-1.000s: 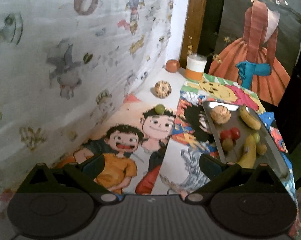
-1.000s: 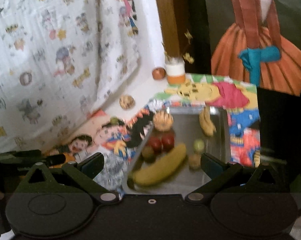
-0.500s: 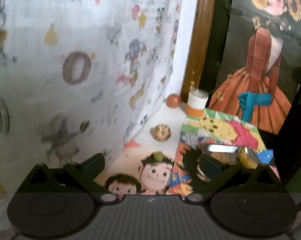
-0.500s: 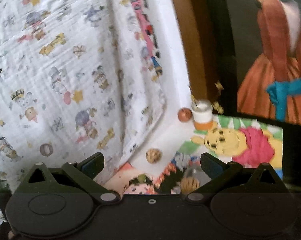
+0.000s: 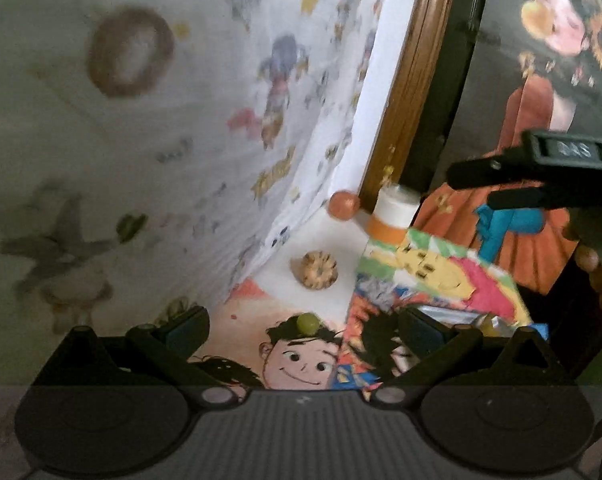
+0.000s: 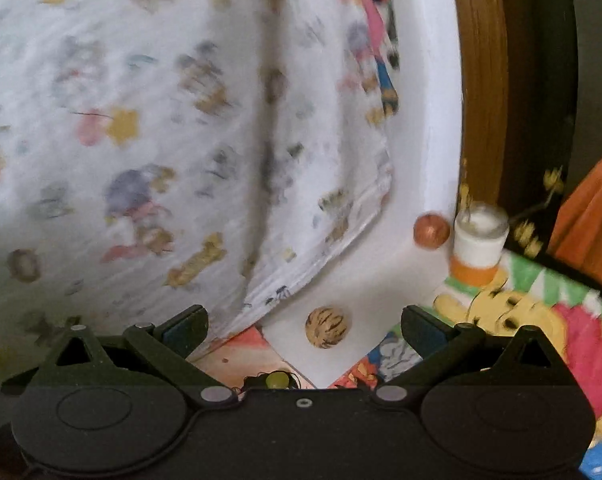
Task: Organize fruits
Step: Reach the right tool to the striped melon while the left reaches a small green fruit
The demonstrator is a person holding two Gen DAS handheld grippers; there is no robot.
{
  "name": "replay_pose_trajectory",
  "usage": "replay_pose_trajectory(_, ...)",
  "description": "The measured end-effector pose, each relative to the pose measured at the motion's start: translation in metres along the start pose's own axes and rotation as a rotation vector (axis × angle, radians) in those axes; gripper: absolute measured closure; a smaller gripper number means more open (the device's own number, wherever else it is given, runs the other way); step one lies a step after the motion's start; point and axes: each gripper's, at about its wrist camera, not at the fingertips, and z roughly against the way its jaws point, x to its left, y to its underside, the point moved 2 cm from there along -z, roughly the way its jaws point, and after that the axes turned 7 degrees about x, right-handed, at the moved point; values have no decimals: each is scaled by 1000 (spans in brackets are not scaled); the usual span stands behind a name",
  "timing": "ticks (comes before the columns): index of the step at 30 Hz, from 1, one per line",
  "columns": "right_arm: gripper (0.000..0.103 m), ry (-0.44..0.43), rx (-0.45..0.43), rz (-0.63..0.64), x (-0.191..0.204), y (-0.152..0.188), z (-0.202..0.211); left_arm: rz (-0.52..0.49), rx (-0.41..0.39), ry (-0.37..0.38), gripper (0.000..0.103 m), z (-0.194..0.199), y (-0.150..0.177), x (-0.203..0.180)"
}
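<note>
On the cartoon-printed table cover, a small green grape (image 5: 308,323) lies just ahead of my open left gripper (image 5: 303,330); it shows again as the grape (image 6: 276,379) at the bottom of the right wrist view. Farther back sit a striped tan round fruit (image 5: 314,270) (image 6: 327,327) and a reddish round fruit (image 5: 343,205) (image 6: 431,230) in the corner. My right gripper (image 6: 303,330) is open and holds nothing; its body (image 5: 541,172) shows in the left wrist view at the upper right. Only a sliver of the metal tray (image 5: 447,312) shows.
A white jar with an orange band (image 5: 393,216) (image 6: 478,244) stands beside the reddish fruit. A patterned white curtain (image 5: 161,120) (image 6: 181,140) hangs along the left. A brown door frame (image 5: 413,80) and a poster of a figure in an orange dress (image 5: 541,128) are behind.
Both cameras have tilted up and forward: the tray with bananas and other fruit has dropped out of view. The right gripper has come into the left wrist view.
</note>
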Motion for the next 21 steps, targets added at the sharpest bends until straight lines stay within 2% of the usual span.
replay_pose_trajectory(8, 1, -13, 106, -64, -30, 0, -90, -109, 98, 0, 0, -61, -4, -6)
replay_pose_trajectory(14, 1, -53, 167, -74, -43, 1, -142, -104, 111, -3, 0, -93, -8, -7)
replay_pose_trajectory(21, 10, -70, 223, -87, -52, 0, -187, -109, 106, 2, 1, -119, -9, -7)
